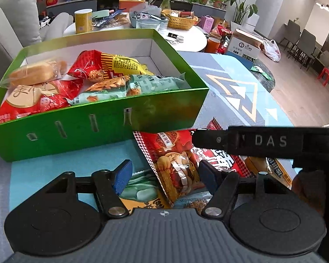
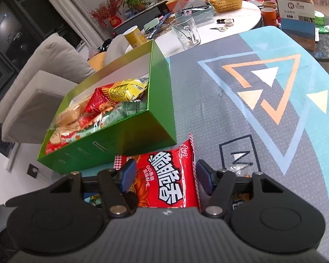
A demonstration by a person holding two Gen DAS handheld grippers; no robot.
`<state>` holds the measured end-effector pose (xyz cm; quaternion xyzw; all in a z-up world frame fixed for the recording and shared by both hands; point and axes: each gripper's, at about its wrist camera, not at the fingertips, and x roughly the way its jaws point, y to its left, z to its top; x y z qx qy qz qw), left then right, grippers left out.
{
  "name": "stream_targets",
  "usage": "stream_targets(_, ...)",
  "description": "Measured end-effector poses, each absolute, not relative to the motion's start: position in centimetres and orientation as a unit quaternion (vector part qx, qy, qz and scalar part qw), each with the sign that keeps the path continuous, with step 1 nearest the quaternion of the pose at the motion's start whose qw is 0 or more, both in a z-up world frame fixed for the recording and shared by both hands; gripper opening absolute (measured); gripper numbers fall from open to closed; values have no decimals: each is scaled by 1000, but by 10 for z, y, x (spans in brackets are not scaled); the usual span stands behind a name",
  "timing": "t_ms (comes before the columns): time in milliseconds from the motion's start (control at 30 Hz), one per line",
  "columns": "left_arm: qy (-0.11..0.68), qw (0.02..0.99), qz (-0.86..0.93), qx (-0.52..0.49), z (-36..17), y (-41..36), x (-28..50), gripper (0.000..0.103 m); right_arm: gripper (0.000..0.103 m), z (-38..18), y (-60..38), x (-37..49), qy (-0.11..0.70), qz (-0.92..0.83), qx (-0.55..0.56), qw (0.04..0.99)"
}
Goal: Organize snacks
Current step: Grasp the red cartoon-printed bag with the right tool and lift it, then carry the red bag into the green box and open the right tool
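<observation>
A green box point(image 1: 103, 122) point(image 2: 125, 140) stands on the table mat with several snack packets inside, among them a bread roll point(image 1: 37, 72) and a red and yellow bag point(image 1: 107, 65). In front of it lies a pile of loose packets. My left gripper point(image 1: 165, 178) hangs open over the pile, its blue pads either side of a red checkered packet point(image 1: 175, 160) and not touching it. My right gripper point(image 2: 166, 177) has its pads against both sides of a red snack packet point(image 2: 166, 179). One black finger point(image 1: 241, 140) of the right gripper crosses the left wrist view above the pile.
Behind the box a white round table point(image 1: 193, 37) carries a yellow can point(image 1: 83, 20), a glass mug point(image 2: 186, 32), a yellow basket point(image 1: 179, 20) and clutter. A cardboard box point(image 2: 296, 11) stands at the mat's far right. A grey sofa point(image 2: 43, 76) is to the left.
</observation>
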<state>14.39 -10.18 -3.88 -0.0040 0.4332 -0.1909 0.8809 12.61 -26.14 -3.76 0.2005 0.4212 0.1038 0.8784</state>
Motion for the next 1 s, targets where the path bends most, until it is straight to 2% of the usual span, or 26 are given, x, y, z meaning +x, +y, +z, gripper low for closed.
stream_targets(167, 432, 879, -200, -16, -43, -102, 147, 66, 64, -39, -259, 124, 420, 104, 185, 883)
stream_targets(200, 431, 878, -205, -19, -43, -102, 147, 63, 64, -39, -257, 124, 419, 104, 184, 883)
stream_targets(233, 431, 877, -211, -25, -43, -101, 147, 55, 65, -39, -256, 124, 418, 105, 185, 883)
stream_targets(300, 433, 872, -225, -36, -41, -102, 145, 49, 64, -39, -257, 122, 414, 116, 203, 880)
stream_targets(567, 395, 890, -227, -7, -22, -100, 129, 46, 62, -30, -250, 114, 402, 130, 218, 880)
stream_targets(1000, 317, 926, -205, 12, 23, -71, 108, 46, 62, 18, -223, 108, 342, 167, 212, 900)
